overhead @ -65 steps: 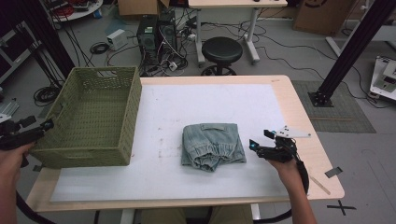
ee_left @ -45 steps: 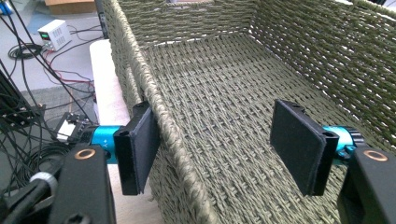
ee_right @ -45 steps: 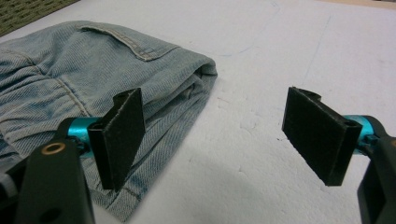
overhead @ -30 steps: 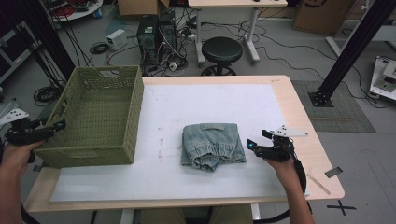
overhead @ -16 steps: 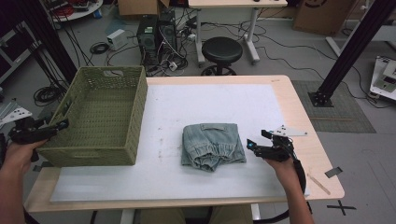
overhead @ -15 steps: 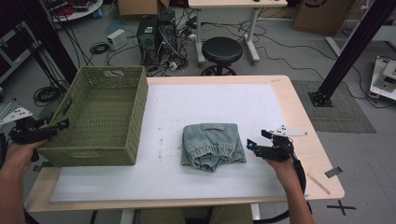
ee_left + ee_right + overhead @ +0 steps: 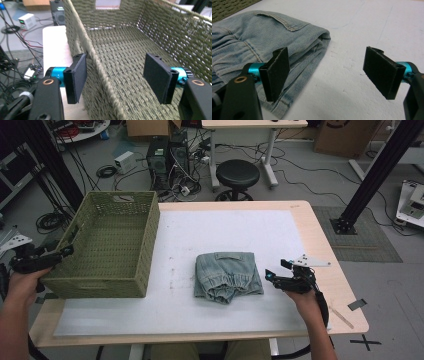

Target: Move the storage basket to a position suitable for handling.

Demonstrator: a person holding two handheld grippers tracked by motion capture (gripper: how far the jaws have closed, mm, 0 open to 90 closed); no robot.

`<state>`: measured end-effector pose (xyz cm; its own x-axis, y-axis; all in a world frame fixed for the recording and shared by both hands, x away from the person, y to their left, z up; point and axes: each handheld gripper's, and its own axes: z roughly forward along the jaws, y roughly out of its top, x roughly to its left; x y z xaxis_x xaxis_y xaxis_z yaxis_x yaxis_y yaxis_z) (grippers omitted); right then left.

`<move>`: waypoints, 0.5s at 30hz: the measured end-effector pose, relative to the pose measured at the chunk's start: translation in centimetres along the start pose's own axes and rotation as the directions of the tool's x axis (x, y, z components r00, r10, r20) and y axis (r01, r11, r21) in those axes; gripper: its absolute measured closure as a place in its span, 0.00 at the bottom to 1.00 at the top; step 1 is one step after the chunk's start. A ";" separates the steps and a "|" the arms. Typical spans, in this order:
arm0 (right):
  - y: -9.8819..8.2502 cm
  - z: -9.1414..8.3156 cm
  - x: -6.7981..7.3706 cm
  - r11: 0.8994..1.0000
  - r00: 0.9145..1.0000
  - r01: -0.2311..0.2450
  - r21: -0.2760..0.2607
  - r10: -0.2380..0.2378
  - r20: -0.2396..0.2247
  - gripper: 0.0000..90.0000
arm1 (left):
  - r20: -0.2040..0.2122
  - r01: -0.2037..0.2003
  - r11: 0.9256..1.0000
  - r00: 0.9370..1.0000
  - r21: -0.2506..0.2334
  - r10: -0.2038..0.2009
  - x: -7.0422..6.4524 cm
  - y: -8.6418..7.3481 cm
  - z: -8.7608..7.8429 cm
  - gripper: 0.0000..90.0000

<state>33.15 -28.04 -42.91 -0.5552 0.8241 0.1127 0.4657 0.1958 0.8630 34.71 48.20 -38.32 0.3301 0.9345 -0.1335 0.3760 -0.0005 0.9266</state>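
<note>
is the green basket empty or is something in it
Empty: the green basket shows only its bare woven floor, in the left gripper view too.

My high view looks forward and down over the whole bench (image 7: 310, 227). My left tool view sits close on the basket (image 7: 130, 57) at nine o'clock; my right, close on the jeans (image 7: 244, 47).

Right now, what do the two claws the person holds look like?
Each claw has two flat black rectangular pads on shiny blue rods, fixed to a black body with a small brass ring. The right claw carries a grey three-cornered plate and trails a black cable.
</note>
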 end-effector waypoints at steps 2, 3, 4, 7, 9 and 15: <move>0.0 -0.1 0.0 1.000 1.000 0.000 -0.001 0.000 -0.001 0.24 | -0.018 0.009 1.000 1.000 -0.019 -0.009 -0.1 0.2 -0.4 0.32; 0.0 -0.1 0.0 1.000 1.000 0.001 -0.002 -0.001 0.000 0.24 | -0.032 0.013 1.000 0.999 -0.028 -0.014 -0.1 0.3 -0.6 0.31; 0.0 -0.1 0.0 1.000 1.000 0.002 -0.005 -0.002 -0.001 0.24 | -0.042 0.023 0.999 0.999 -0.035 -0.024 -0.1 0.4 -0.8 0.29; 0.0 -0.1 0.0 1.000 1.000 -0.003 -0.007 0.003 -0.006 0.24 | -0.070 0.038 0.997 0.997 -0.066 -0.043 -0.3 0.7 -1.7 0.25; 0.1 -0.1 0.0 1.000 1.000 -0.001 -0.006 0.001 -0.007 0.24 | -0.063 0.046 0.995 0.997 -0.086 -0.051 -0.5 1.1 -2.4 0.25; 0.2 -0.4 0.1 1.000 1.000 0.005 -0.012 -0.005 -0.010 0.24 | -0.049 0.029 0.992 0.998 -0.125 -0.035 -2.3 2.7 -4.0 0.25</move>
<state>32.87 -28.10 -42.55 -0.5647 0.8175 0.1130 0.4547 0.1939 0.8693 31.48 47.45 -34.13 0.2740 0.9501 -0.1489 0.2747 0.0711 0.9589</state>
